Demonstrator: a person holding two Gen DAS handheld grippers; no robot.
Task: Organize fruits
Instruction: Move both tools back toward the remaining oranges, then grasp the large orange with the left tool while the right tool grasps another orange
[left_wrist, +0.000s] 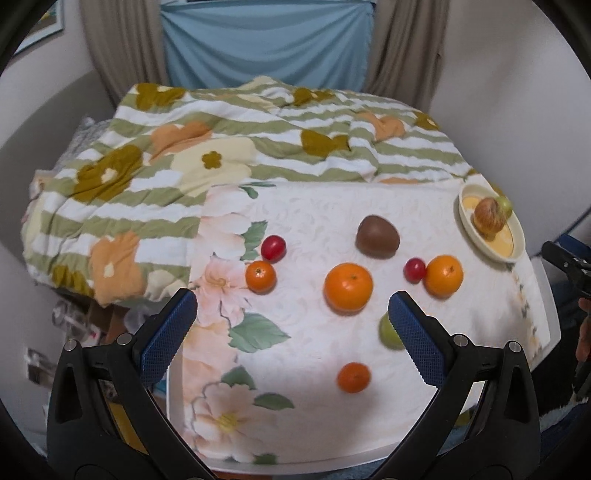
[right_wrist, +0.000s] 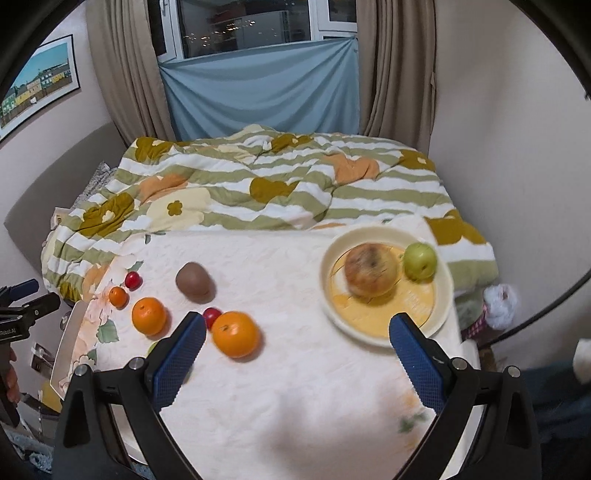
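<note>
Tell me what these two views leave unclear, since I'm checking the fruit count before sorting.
- Green fruit: left wrist view, half hidden behind the left claw's finger.
- Large pale fruit on the plate: right wrist view, motion-blurred, so its kind is unclear.
- Second green fruit: left wrist view, mostly hidden behind that fruit.

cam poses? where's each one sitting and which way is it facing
Left wrist: over the table's near-left, facing the bed; own open left gripper in front, right gripper at the right edge.
Right wrist: near-right, facing the plate and window; own open right gripper, left gripper at the left edge.
Shared: plate, kiwi, oranges, quilt.
</note>
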